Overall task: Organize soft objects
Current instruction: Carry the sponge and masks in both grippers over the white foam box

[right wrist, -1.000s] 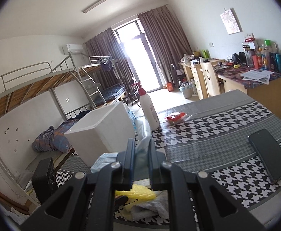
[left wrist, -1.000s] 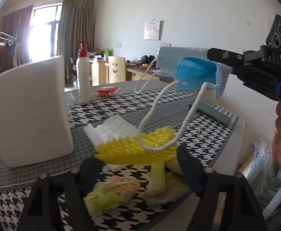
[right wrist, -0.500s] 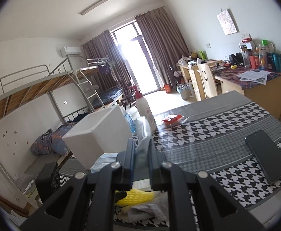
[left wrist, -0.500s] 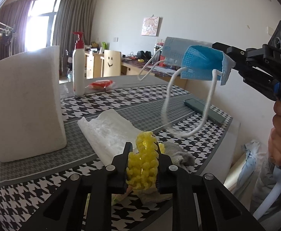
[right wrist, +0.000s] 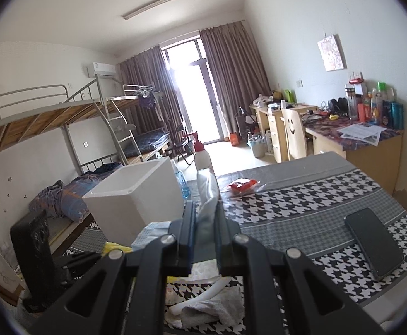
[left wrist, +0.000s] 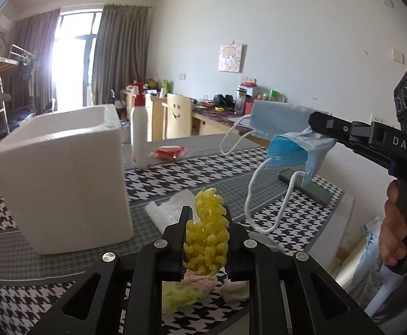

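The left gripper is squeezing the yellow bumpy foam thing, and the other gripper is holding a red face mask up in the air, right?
Almost. The face mask is blue, not red, as the left wrist view shows. The right gripper does hold it in the air, and the left gripper is squeezing the yellow foam net.

The lower end of the yellow foam net (left wrist: 206, 237) is hidden between the closed pads of the left hand-held gripper (left wrist: 206, 231). Beneath it, a green wipes packet (left wrist: 183, 296) shows only in part (its print is too blurred to read). In the right wrist view, the right hand-held gripper (right wrist: 205, 223) covers most of the blue face mask (right wrist: 207, 195). The person's hand (left wrist: 393, 229) is cut off at the picture's edge.
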Motion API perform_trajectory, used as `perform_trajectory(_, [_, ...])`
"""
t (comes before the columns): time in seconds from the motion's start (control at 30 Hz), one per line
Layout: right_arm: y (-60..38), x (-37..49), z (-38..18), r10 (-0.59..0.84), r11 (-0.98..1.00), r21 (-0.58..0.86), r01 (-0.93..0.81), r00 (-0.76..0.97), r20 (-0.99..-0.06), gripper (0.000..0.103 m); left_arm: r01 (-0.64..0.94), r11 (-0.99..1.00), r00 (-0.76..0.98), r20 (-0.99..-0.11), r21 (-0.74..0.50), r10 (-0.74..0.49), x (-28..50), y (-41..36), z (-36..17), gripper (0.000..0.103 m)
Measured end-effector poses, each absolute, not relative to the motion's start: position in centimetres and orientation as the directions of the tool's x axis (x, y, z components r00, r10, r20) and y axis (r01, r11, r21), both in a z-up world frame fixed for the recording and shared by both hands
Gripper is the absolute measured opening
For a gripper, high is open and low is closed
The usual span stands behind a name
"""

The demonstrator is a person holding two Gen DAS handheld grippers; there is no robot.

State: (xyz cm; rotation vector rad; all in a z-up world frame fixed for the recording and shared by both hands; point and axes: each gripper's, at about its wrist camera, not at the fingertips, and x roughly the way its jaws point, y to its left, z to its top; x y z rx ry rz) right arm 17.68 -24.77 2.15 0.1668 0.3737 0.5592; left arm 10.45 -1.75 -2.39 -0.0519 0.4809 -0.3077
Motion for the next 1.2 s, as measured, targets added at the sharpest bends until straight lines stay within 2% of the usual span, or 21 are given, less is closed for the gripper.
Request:
perform_trajectory(0.47, [-23.9, 18.5, 3.3, 0.517, 0.856, 0.195, -0.479, 0.807, -0.287, 0.015, 0.229, 0.969, 0.887, -0.391, -0.087, -0.245, 10.3, -1.1, 0.6, 0.021])
perform_trajectory(0.97, [-22.4, 19.6, 3.6, 0.503, 0.864, 0.198, -0.463, 0.809, -0.305, 0.015, 0.246, 0.967, 0.905, -0.344, -0.057, -0.251, 11.2, 0.0, 4.0, 0.021])
perform_trajectory(1.2, [-23.3, 19.6, 4.4, 0.51, 0.86, 0.167, -0.482, 0.818, -0.266, 0.015, 0.216, 0.975, 0.924, -0.31, -0.055, -0.222, 12.1, -1.0, 5.2, 0.021])
